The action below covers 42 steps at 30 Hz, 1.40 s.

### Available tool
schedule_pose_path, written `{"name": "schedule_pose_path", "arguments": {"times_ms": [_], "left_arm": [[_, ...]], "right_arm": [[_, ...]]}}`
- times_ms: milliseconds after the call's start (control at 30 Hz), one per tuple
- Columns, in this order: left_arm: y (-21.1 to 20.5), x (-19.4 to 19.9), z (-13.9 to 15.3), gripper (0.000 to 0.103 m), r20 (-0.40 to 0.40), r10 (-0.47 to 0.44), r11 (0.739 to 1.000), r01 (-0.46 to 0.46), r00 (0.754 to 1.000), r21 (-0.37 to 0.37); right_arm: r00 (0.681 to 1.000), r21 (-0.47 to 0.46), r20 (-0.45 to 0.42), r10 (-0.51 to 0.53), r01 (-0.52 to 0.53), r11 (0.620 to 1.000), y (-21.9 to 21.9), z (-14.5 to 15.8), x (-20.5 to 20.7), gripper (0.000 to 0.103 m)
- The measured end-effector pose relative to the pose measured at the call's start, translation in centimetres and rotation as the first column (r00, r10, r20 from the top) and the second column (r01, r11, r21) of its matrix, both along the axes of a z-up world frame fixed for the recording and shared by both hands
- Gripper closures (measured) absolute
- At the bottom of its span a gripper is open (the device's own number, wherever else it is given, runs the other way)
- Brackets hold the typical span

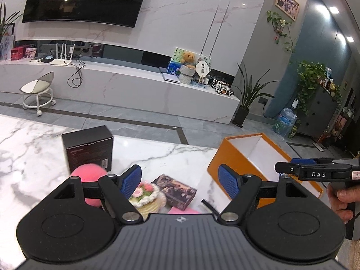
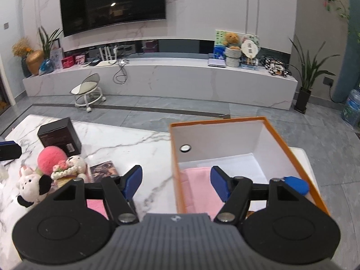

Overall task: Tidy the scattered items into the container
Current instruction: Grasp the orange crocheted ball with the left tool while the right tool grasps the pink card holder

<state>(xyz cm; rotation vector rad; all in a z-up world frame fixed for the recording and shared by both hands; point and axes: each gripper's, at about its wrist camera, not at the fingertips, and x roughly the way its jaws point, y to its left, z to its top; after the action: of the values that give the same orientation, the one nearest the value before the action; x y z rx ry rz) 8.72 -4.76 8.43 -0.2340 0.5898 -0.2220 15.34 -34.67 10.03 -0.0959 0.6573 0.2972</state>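
Note:
An orange box with a white inside stands on the marble table; a pink cloth and a blue item lie in it. It also shows in the left wrist view. My right gripper is open and empty above the box's left wall. My left gripper is open and empty over a toy cake and a dark printed box. A pink ball, a black box and plush toys lie at the left.
The right gripper's body shows over the orange box in the left wrist view. A pink flat item lies under the right gripper. Beyond the table's far edge are grey floor, a white stool and a TV bench.

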Motion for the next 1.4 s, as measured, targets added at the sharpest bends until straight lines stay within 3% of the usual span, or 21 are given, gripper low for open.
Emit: {"name": "schedule_pose_path", "arguments": {"times_ms": [267,800,1267,1400], "left_arm": [[2.3,-2.5,-2.7,0.014,-0.080,0.046,0.999,-0.044,0.996,0.024],[3.6,-7.3,-8.1,0.014,-0.243,0.012,0.999,-0.001,0.970,0.047],[3.8,-8.1,-11.9,0.014,-0.323,-0.011,0.999,0.024,0.946,0.036],[3.8,-8.0,-12.4,0.014,-0.338,-0.019,0.999,0.032,0.941,0.033]], "right_arm": [[0.993,-0.009,0.013,0.121,-0.121,0.993,3.6,-0.8,-1.3,0.033],[0.969,-0.052,-0.109,0.223,-0.230,0.972,7.6,-6.5,-1.2,0.033],[0.934,-0.047,-0.199,0.297,-0.312,0.949,10.4,-10.4,-1.0,0.031],[0.928,-0.063,-0.210,0.308,-0.327,0.943,11.2,-11.6,-0.6,0.026]]}}
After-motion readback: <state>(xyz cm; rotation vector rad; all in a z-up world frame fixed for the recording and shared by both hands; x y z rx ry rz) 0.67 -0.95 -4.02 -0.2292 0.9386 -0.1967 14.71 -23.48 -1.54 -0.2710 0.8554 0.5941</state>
